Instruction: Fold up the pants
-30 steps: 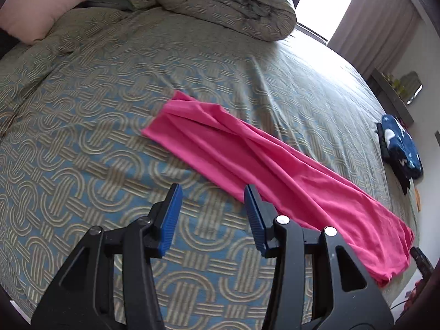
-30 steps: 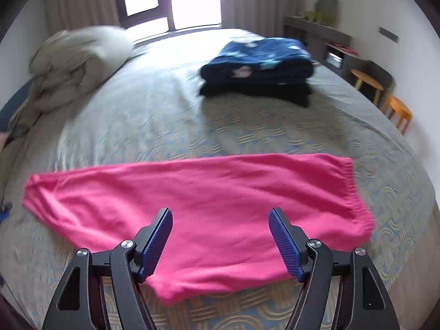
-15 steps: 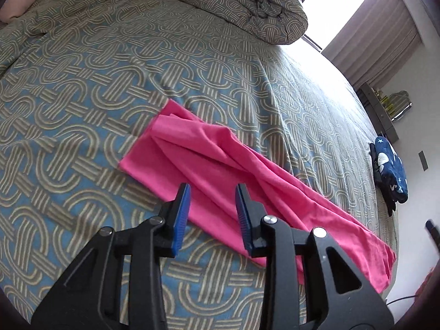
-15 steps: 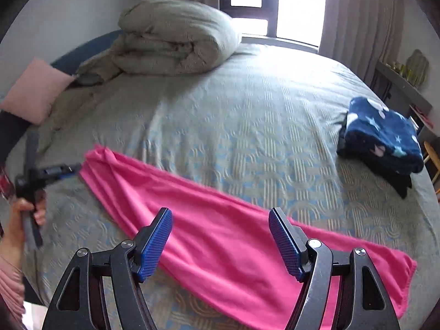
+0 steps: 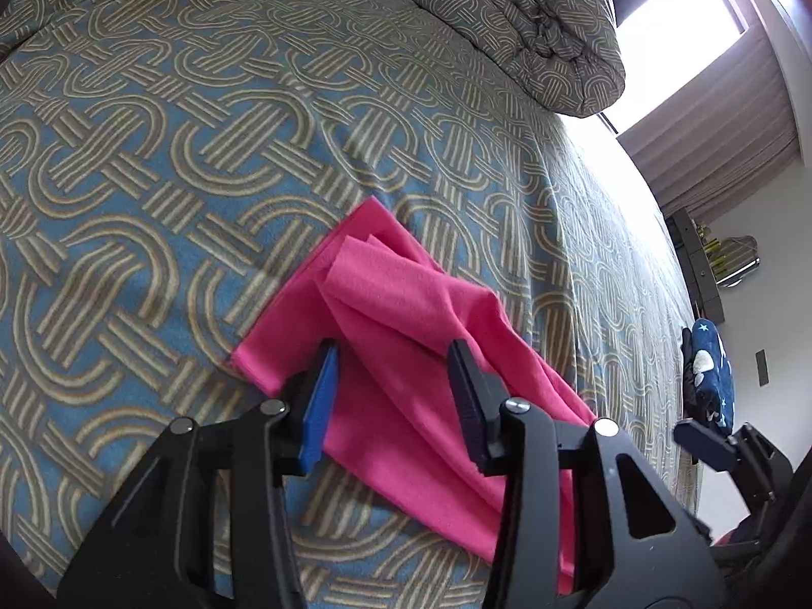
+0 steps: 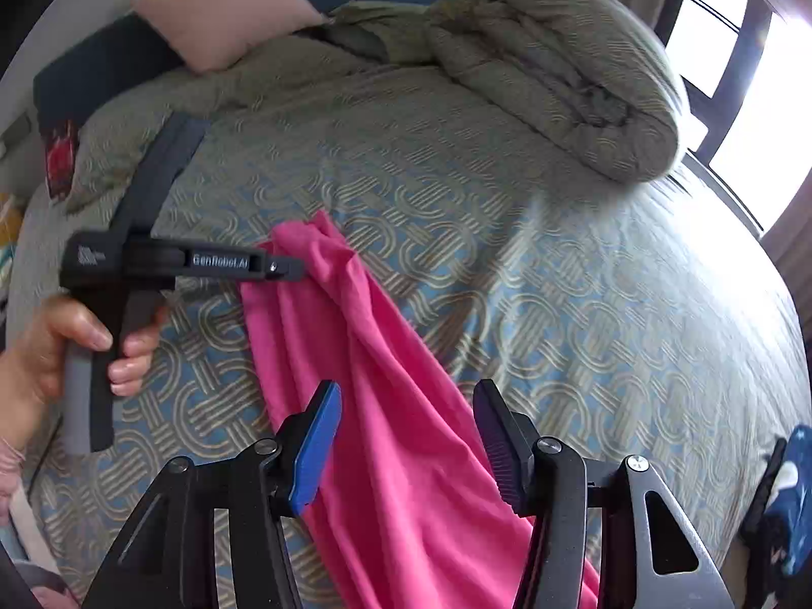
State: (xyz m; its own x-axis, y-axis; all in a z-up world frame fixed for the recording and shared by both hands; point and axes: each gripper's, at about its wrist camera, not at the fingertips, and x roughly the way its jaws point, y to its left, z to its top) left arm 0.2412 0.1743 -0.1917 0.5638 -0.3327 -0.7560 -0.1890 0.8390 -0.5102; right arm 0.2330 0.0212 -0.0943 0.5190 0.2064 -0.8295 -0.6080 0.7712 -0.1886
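Pink pants lie folded lengthwise in a long strip on the patterned bedspread. My left gripper is open, its blue pads straddling the rumpled leg end, low over the cloth. It also shows in the right wrist view, touching that end of the pants. My right gripper is open and hovers over the middle of the strip, holding nothing. Its tip shows in the left wrist view.
A rolled duvet lies at the head of the bed, with a pink pillow beside it. A folded navy star-print garment sits at the far side. Window and curtains stand beyond.
My left gripper has dropped down onto the leg end of the pants and opened wider. My right gripper has swung left along the strip, toward the left gripper.
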